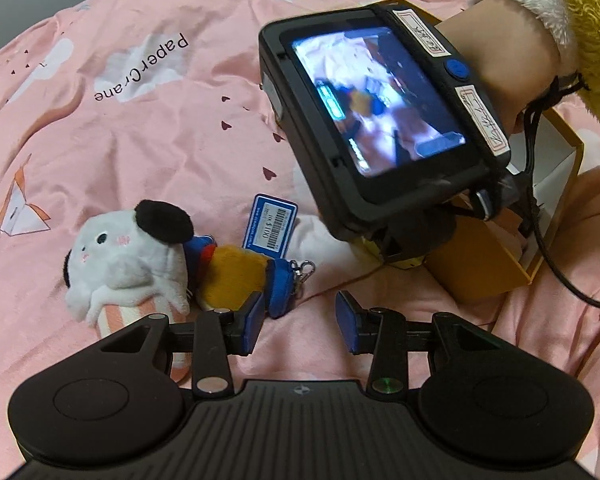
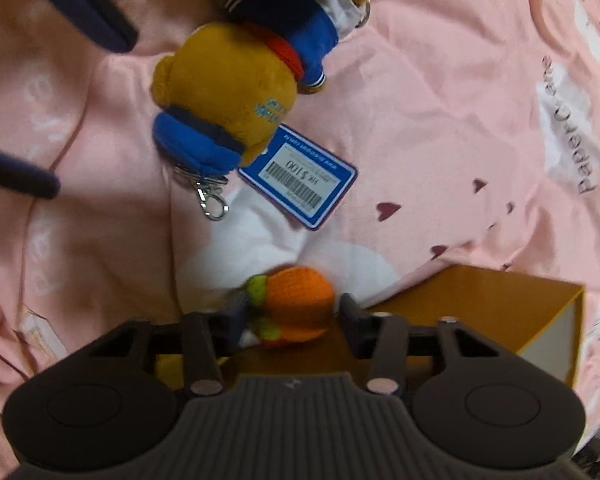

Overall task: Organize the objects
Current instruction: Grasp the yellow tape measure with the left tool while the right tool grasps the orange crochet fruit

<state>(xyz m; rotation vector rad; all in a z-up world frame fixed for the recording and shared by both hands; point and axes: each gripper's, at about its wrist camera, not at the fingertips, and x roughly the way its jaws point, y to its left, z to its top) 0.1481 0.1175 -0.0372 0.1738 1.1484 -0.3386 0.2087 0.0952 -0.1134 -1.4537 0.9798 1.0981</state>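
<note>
**Plush toys on the pink quilt, box at the edge**

Plush toys lie on a pink quilt (image 1: 148, 128) printed with clouds. The mustard box (image 2: 496, 312) sits at four o'clock in the right wrist view. The white dog plush (image 1: 128, 264) lies at nine o'clock in the left wrist view, touching the yellow bear keychain (image 2: 228, 92), whose blue price tag (image 2: 300, 176) lies beside it. The left gripper (image 1: 300, 320) stands half open over bare quilt, its left pad just beside the bear. The right gripper (image 2: 292, 312) has the small orange knitted toy (image 2: 296, 300) between its jaws; whether they press on it, I cannot tell.
</note>
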